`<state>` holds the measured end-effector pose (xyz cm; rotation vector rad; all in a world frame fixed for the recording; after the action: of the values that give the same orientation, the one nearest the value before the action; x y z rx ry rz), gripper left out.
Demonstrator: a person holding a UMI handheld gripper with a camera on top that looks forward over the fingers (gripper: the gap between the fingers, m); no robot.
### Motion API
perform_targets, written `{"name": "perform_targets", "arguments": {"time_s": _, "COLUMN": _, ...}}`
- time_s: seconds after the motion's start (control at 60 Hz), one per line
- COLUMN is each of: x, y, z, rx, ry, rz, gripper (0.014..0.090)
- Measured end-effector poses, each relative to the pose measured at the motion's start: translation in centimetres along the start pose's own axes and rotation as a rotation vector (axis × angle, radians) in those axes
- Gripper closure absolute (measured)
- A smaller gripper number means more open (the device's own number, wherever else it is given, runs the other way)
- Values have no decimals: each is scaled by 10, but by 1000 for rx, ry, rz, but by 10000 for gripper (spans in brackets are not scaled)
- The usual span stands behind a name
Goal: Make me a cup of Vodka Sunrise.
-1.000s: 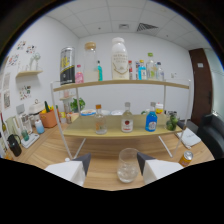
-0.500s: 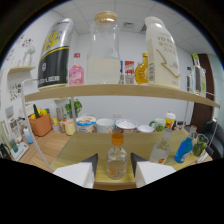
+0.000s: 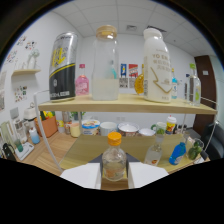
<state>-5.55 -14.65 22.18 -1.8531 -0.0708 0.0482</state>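
A small clear bottle [image 3: 114, 159] with an orange cap stands between the two white fingers [image 3: 82, 175] of the hand-held gripper [image 3: 114, 176]; whether the fingers press on its sides or leave a gap cannot be told from this view. The bottle sits low over the wooden worktop [image 3: 80, 148], just ahead of the camera.

Beyond it, a wooden shelf [image 3: 125, 105] carries a row of containers: a black-and-silver can [image 3: 63, 66] with yellow lettering, a small pink bottle [image 3: 82, 83], a tall glass jar [image 3: 106, 64] with a cork-coloured lid and pale liquid in its lower part, an amber bottle [image 3: 139, 83] and a large white jug [image 3: 157, 66]. Further clear bottles [image 3: 189, 88] stand towards the shelf's far end.

Under the shelf, white bowls [image 3: 128, 129] line the back of the worktop, with a blue bottle [image 3: 176, 152] and a clear bottle [image 3: 154, 152] nearby. A brown door [image 3: 207, 80] shows beyond.
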Motion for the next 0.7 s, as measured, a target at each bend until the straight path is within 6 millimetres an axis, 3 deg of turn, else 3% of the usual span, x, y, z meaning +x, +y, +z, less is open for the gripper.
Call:
{"name": "perform_targets", "arguments": {"time_s": 0.15, "x": -5, "y": 4, "z": -43, "rx": 11, "ry": -31, "rz": 25, "gripper": 693}}
{"name": "perform_targets", "arguments": {"time_s": 0.25, "x": -6, "y": 33, "z": -64, "rx": -24, "ry": -37, "rz": 22, "gripper": 692}}
{"name": "perform_targets", "arguments": {"time_s": 0.367, "x": -7, "y": 75, "z": -73, "rx": -83, "ry": -38, "rz": 33, "gripper": 693}}
{"name": "perform_targets", "arguments": {"time_s": 0.517, "x": -11, "y": 110, "z": -62, "rx": -116, "ry": -31, "rz": 51, "gripper": 692}}
{"name": "perform_targets", "arguments": {"time_s": 0.7, "x": -14, "y": 146, "z": -26, "rx": -162, "ry": -10, "rz": 62, "gripper": 691}}
